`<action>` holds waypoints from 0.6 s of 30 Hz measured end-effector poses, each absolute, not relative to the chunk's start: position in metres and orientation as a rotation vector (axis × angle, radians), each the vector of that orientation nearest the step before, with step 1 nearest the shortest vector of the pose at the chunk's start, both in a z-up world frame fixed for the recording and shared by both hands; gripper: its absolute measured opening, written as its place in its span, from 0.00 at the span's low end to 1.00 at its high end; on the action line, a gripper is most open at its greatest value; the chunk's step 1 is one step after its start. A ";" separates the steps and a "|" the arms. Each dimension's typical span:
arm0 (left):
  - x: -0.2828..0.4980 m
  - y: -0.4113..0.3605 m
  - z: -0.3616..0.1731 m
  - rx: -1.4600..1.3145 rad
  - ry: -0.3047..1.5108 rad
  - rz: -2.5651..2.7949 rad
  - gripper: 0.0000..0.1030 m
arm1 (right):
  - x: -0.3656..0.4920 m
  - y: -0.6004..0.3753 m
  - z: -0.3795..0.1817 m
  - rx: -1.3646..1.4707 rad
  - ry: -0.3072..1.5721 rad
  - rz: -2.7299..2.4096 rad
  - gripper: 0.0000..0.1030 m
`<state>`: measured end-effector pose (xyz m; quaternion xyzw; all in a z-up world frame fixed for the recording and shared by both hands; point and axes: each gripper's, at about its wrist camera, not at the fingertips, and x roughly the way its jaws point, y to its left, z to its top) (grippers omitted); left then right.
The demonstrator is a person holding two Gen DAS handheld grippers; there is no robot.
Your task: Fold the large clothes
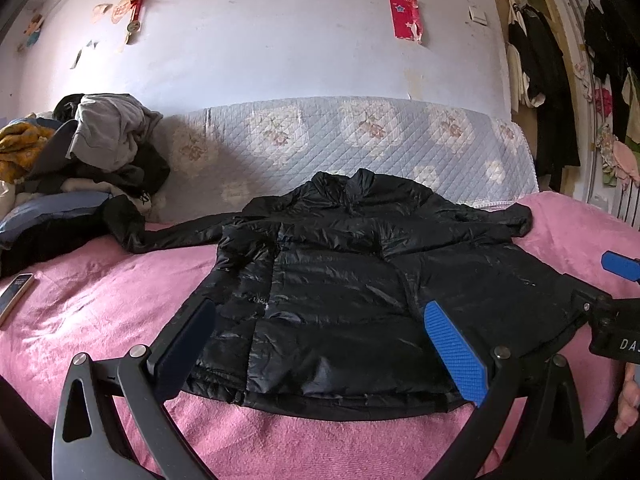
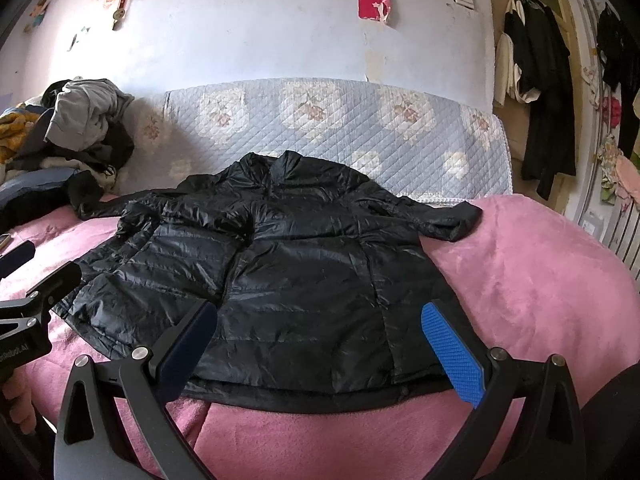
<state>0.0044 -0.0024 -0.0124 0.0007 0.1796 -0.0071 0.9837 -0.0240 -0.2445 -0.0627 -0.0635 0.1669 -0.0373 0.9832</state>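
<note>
Nearest, the left claw and the right claw both gape wide, hovering above the hem of the black puffer jacket and gripping nothing; whether any fingertip brushes the fabric cannot be told. The jacket lies spread front-up on the pink blanket covering the bed, hem toward the claws, collar toward the quilted backrest, with one sleeve stretched left toward a heap of clothes and the other bunched at the right. The shell looks slick and puffy, so a pinch that catches only the top layer would probably slip or drag the jacket askew, and the outstretched sleeve could snag the heap. A phone lies at the blanket's left edge.
</note>
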 end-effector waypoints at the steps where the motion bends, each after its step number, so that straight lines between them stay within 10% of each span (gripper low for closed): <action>1: 0.004 -0.003 -0.013 0.002 0.362 -0.016 1.00 | -0.024 -0.244 -0.062 -0.123 0.335 -0.072 1.00; 18: 0.006 -0.010 -0.014 0.025 0.369 -0.030 1.00 | -0.025 -0.252 -0.064 -0.089 0.336 -0.081 1.00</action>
